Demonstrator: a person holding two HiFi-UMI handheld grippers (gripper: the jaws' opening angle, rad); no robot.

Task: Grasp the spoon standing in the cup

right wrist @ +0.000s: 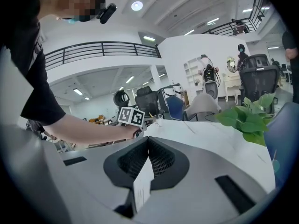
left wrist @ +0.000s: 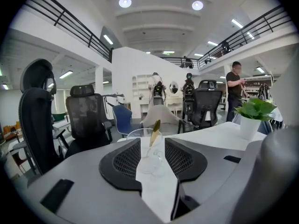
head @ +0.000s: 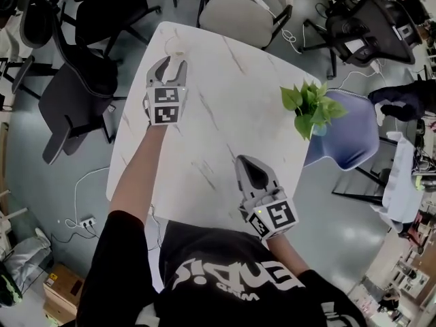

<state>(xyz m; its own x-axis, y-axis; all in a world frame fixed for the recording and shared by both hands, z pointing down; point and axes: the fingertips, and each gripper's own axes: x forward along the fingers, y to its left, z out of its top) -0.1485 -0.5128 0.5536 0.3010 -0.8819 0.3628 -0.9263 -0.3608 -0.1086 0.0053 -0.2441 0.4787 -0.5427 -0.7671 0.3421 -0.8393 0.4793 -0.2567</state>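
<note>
Glassware first: a clear cup [left wrist: 149, 164] stands near the far left corner of the white marbled surface [head: 231, 114]. A gold spoon [left wrist: 154, 132] stands in it, its upper end rising above the rim and leaning slightly right. The left claw [head: 172, 63] points straight at it with its jaws apart and empty. The cup lies just beyond the tips, in line with the gap. The grasp probably needs a short push forward, high enough that the pads bracket the near-upright spoon rather than the glass. The right claw [head: 251, 169], jaws together on nothing, sits well apart near the person and is clearly the farther hand. A potted plant [head: 310, 107] stands at the right edge.
</note>
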